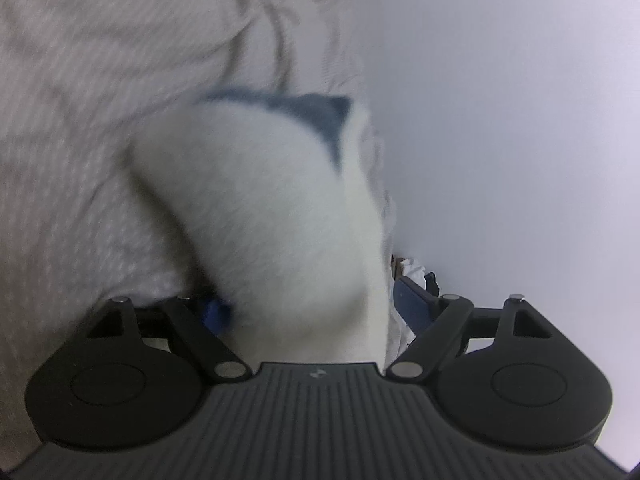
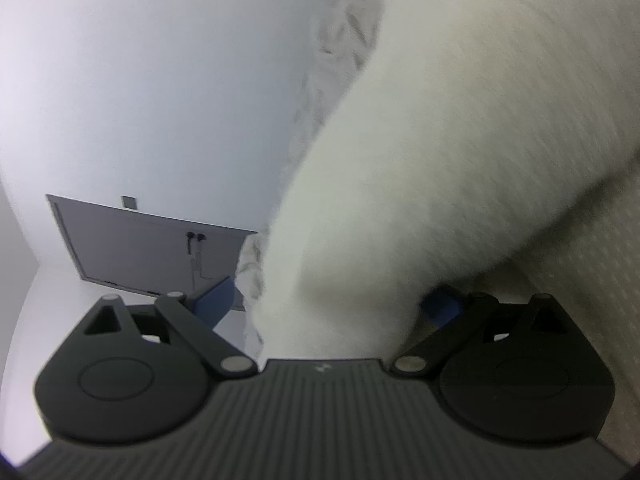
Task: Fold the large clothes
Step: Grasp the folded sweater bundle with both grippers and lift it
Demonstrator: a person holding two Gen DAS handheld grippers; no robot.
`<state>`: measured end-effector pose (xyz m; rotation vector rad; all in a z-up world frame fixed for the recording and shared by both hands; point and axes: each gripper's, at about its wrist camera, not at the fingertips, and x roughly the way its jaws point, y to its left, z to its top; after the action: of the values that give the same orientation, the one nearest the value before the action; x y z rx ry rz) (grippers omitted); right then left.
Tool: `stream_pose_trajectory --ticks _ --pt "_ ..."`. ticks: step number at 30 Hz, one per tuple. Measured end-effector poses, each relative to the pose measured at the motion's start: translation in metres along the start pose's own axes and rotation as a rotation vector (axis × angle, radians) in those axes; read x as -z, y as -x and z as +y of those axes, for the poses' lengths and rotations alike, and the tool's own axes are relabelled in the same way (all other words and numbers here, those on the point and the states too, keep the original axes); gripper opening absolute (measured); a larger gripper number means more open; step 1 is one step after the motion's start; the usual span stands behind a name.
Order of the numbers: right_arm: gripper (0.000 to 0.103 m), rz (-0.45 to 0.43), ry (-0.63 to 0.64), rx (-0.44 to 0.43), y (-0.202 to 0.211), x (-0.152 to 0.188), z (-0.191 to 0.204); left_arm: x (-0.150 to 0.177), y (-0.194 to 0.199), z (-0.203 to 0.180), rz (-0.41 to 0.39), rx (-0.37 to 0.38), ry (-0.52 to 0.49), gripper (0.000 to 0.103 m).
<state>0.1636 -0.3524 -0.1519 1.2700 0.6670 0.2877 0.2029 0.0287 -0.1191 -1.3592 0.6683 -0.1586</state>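
Observation:
A large garment with a white fleecy lining (image 1: 264, 216) and a pale knit outer side (image 1: 80, 120) hangs in front of the left wrist camera; a blue patch (image 1: 320, 116) shows near its top. My left gripper (image 1: 316, 312) is shut on a fold of this garment, its blue fingertips (image 1: 216, 314) mostly hidden by the cloth. In the right wrist view the same white fleecy cloth (image 2: 420, 160) fills the right half. My right gripper (image 2: 332, 308) is shut on it, with blue fingertips (image 2: 440, 304) showing at either side. Both grippers hold the garment up in the air.
A plain pale wall (image 1: 520, 120) is behind the garment. In the right wrist view a whiteboard (image 2: 152, 248) hangs on the wall (image 2: 140, 80), seen tilted. A small bit of blue and white clutter (image 1: 416, 276) shows low in the left wrist view.

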Motion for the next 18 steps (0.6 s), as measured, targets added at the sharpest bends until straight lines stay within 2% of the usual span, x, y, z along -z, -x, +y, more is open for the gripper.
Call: stream_pose_trajectory --ticks 4,8,10,14,16,18 --pt "0.098 -0.010 -0.025 0.039 -0.005 -0.003 -0.007 0.005 0.003 -0.010 0.007 0.042 -0.061 0.085" --pt "0.098 -0.032 -0.046 0.040 -0.004 -0.007 -0.009 0.001 0.003 -0.017 0.009 0.084 -0.093 0.085" --pt "0.098 -0.042 -0.042 0.046 -0.004 -0.009 -0.009 -0.005 -0.003 -0.010 0.002 0.101 -0.062 0.085" --pt "0.097 -0.070 -0.038 0.073 -0.003 -0.010 -0.010 -0.013 -0.013 0.015 -0.026 0.057 0.037 0.085" --pt "0.097 -0.086 -0.046 0.077 -0.004 -0.011 -0.010 -0.017 -0.018 0.022 -0.042 0.061 0.071 0.085" --pt "0.095 -0.113 -0.050 0.081 -0.002 -0.014 -0.011 -0.024 -0.025 0.022 -0.046 0.052 0.082 0.076"
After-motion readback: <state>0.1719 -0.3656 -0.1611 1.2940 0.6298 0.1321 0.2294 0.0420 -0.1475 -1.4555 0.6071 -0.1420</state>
